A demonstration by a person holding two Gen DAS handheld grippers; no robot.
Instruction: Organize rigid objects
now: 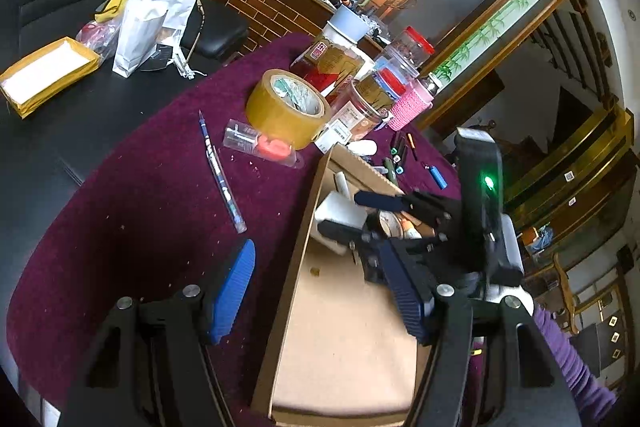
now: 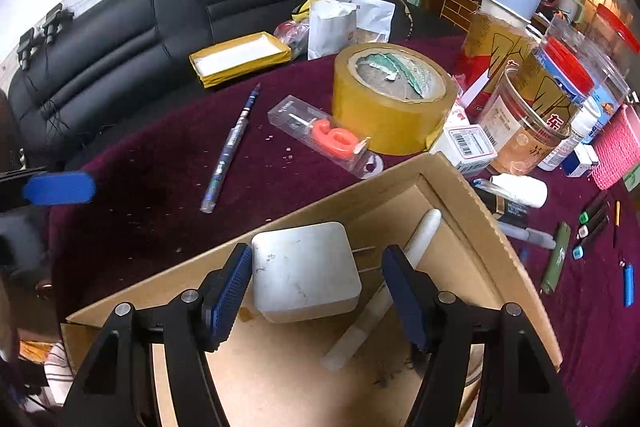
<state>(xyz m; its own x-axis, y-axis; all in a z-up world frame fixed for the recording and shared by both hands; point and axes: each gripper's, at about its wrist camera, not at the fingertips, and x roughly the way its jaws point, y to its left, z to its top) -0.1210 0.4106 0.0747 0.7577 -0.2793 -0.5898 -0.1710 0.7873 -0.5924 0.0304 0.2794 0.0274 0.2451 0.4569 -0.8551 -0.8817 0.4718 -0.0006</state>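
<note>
Blue ribbed pads of the right gripper (image 2: pixel 316 297) fill the bottom of the right wrist view, jaws spread wide inside a shallow cardboard box (image 2: pixel 486 223). Between them lies a white square power adapter (image 2: pixel 306 273), flat on the box floor: the left-hand pad is touching or just beside its edge, while the right-hand pad stands clear, with the adapter's metal prongs pointing into that gap. Whether the adapter is being set down or about to be taken cannot be told. Just beyond the right-hand pad a white stick-shaped object (image 2: pixel 384 297) lies diagonally on the box floor.

To do this step well, my judgement is that the jaws should stay square to the adapter's flat sides and move straight up or down — a slanted move could drag the adapter against the stick or catch the prongs.

Seen from the left wrist view, the left gripper (image 1: pixel 324 295) is also wide and holds nothing. One pad hangs over the maroon cloth of the surface (image 1: pixel 140 211), the other over the box, with the box wall running between them. Ahead of these jaws and to their right, the right gripper works at the far end of the box.

Things not yet boxed lie ahead of both jaws on the cloth: a roll of yellow packing tape (image 2: pixel 394 101), a packaged orange number candle (image 2: pixel 332 139) and a pen (image 2: pixel 230 149).
</note>
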